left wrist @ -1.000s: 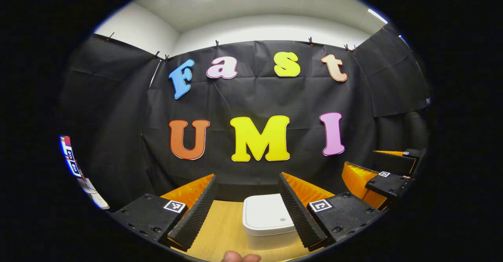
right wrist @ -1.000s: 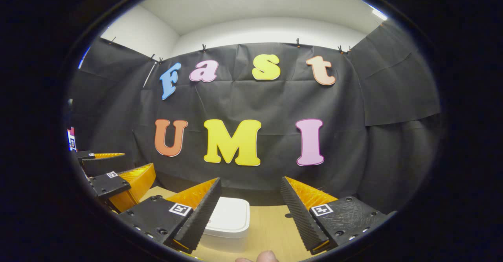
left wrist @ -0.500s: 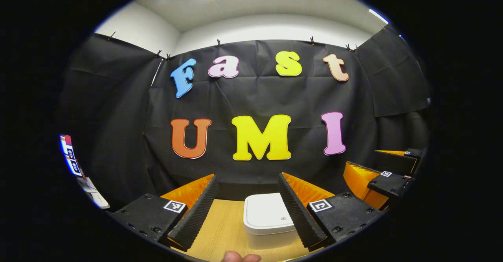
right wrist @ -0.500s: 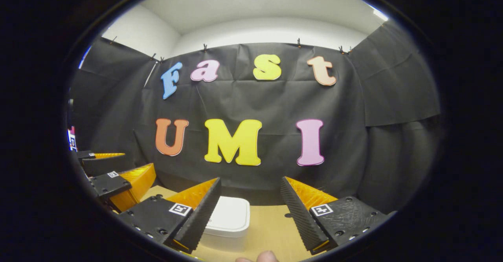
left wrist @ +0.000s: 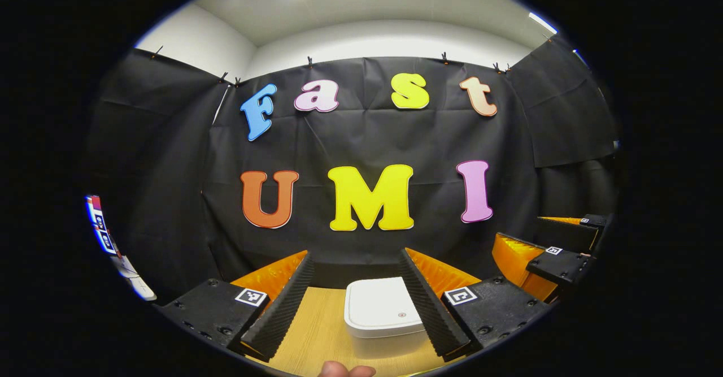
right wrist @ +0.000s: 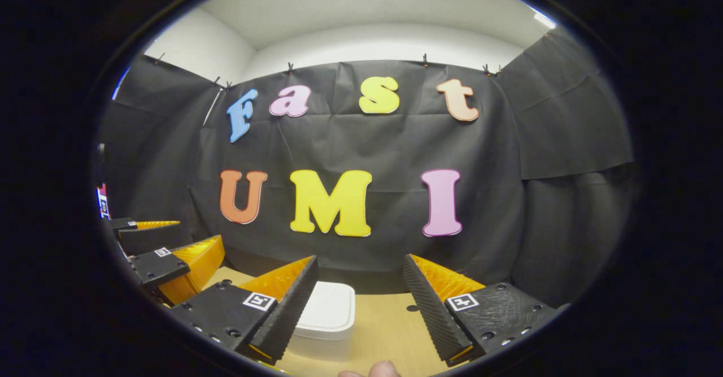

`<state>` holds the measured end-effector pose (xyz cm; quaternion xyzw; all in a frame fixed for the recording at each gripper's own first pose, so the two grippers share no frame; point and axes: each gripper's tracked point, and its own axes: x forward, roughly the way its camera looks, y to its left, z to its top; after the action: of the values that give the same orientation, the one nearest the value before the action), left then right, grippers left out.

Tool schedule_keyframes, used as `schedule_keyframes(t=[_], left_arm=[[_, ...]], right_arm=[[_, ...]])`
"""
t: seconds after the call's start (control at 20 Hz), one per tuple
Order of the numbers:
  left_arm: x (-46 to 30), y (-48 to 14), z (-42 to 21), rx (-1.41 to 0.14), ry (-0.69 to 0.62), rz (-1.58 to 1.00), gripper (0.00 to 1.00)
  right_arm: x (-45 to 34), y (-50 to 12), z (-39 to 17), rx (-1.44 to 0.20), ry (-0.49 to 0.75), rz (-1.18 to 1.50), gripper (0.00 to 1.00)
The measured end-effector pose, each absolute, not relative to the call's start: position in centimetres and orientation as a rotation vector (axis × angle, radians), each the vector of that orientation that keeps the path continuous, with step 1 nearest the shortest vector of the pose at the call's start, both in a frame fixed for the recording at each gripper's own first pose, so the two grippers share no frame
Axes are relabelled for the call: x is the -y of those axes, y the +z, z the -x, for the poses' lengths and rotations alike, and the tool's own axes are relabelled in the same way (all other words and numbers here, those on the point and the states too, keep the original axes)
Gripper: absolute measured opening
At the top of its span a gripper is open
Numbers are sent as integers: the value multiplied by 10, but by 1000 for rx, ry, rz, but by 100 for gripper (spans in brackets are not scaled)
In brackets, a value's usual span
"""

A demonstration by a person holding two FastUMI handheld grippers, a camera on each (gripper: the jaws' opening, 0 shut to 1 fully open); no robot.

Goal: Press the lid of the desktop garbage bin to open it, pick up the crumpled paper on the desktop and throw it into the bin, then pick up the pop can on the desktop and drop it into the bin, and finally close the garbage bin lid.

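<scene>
- Barely anything has shifted since a second ago: in the left gripper view the garbage bin (left wrist: pixel 386 315) sits a touch further left between the fingers than before, and in the right gripper view the wall has slid slightly left — small drifts of both hands, no real approach.
- Judged from that, the task has not begun; the lid (left wrist: pixel 383 307) is still flat and closed, and the press that opens it is the step in hand.
- Left gripper (left wrist: pixel 356 298): jaws spread wide, holding nothing, with the bin straight ahead between the two fingers and well apart from them.
- Right gripper (right wrist: pixel 358 303): jaws likewise spread and empty; the bin (right wrist: pixel 326 315) lies ahead and to the left, partly hidden behind its left finger.
- Each view also catches the other gripper off to the side (the right one at the right edge (left wrist: pixel 556 252), the left one at the left edge (right wrist: pixel 169 252)), so the two are held side by side at about the same height.
- The bin stands on a wooden desktop (right wrist: pixel 390 326), near the black cloth wall.
- A small round mark (left wrist: pixel 401 314) sits on the lid near its front edge — probably the press point, though that is a guess.
- Nothing stands between either gripper and the lid.
- A fingertip (left wrist: pixel 345 370) of the holding hand shows at the bottom edge.
</scene>
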<state>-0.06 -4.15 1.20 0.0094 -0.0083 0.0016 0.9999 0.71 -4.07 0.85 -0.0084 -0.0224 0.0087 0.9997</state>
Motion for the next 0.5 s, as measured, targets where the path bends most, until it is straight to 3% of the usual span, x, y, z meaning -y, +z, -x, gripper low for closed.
schedule_keyframes(t=[0.5], left_arm=[[42, 11, 2, 5, -2, -10, 98]], right_arm=[[42, 7, -5, 34, 7, 5, 95]])
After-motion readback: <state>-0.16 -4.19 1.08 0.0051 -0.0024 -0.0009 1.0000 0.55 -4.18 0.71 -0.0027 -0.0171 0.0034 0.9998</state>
